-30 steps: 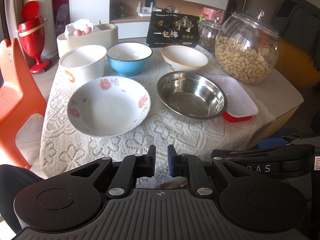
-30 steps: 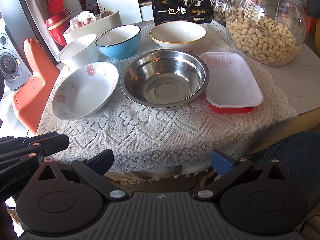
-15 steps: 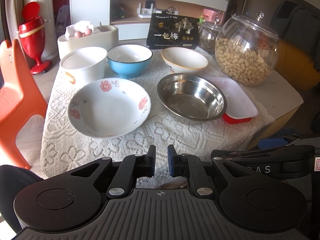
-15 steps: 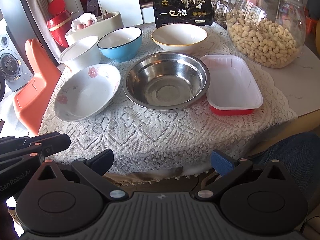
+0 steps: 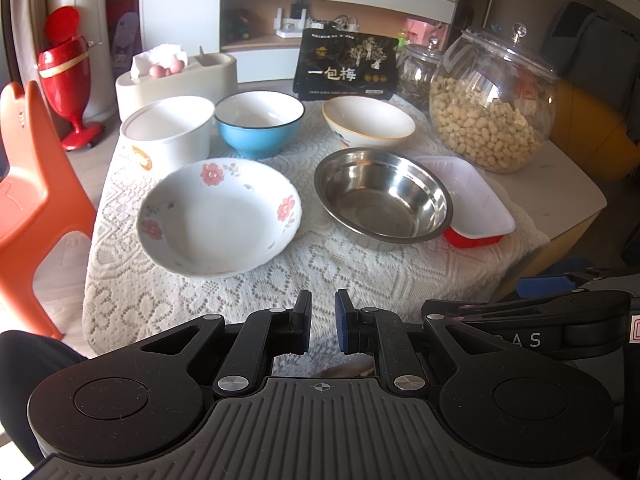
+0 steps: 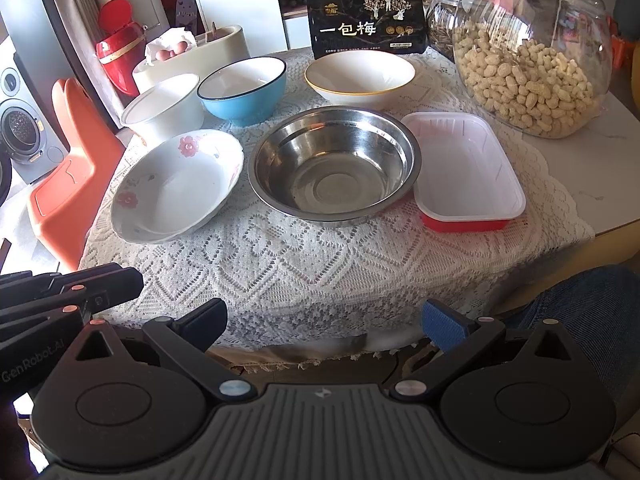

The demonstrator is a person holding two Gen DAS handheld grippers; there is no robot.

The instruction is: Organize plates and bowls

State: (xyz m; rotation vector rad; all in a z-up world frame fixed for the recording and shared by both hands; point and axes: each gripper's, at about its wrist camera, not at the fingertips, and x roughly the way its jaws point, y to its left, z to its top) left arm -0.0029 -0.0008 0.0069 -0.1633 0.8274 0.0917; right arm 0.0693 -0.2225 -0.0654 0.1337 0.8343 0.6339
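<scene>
On the lace-covered table stand a floral white bowl (image 5: 218, 216) (image 6: 176, 184), a steel bowl (image 5: 382, 194) (image 6: 334, 164), a blue bowl (image 5: 258, 124) (image 6: 242, 90), a yellow-rimmed white bowl (image 5: 368, 122) (image 6: 360, 76), a tall white bowl (image 5: 168, 132) (image 6: 162, 106) and a red tray with white inside (image 5: 472, 204) (image 6: 464, 168). My left gripper (image 5: 323, 326) is nearly shut and empty, in front of the table edge. My right gripper (image 6: 324, 320) is wide open and empty, also short of the table.
A big glass jar of peanuts (image 5: 492, 104) (image 6: 532, 52) and a black box (image 6: 366, 22) stand at the back. A cream holder with eggs (image 5: 176, 80) is at the back left. An orange chair (image 5: 32, 200) stands left of the table.
Both grippers have edged slightly toward the table; the bowls sit a little lower and nearer in both views. Jaw openings are unchanged.
</scene>
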